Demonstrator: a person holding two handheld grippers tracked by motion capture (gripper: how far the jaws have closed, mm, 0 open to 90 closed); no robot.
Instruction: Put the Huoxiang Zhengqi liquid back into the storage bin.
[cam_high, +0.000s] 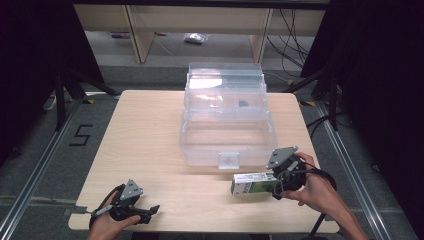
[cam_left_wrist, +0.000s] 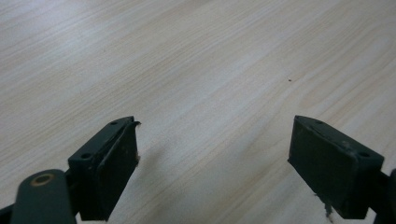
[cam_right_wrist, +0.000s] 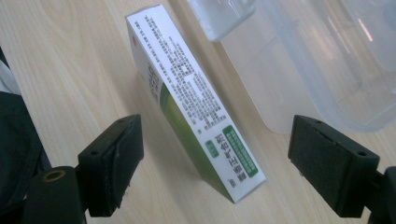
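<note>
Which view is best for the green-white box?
Right gripper view: the box lies close between the open right claw, its print visible. High view shows it small, beside the clear bin.

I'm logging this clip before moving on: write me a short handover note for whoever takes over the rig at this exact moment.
Left hand-held gripper: open, nothing between its jaws, low over the wooden table at its near left corner.
Right hand-held gripper: open, jaws either side of the green-and-white medicine box, not yet closed on it.
The box lies on the table just in front of the clear plastic storage box, which stands open with its lid tilted back.
Done: approach to the box.
Left, probably: close on the box, lift it and place it in the storage box.
</note>
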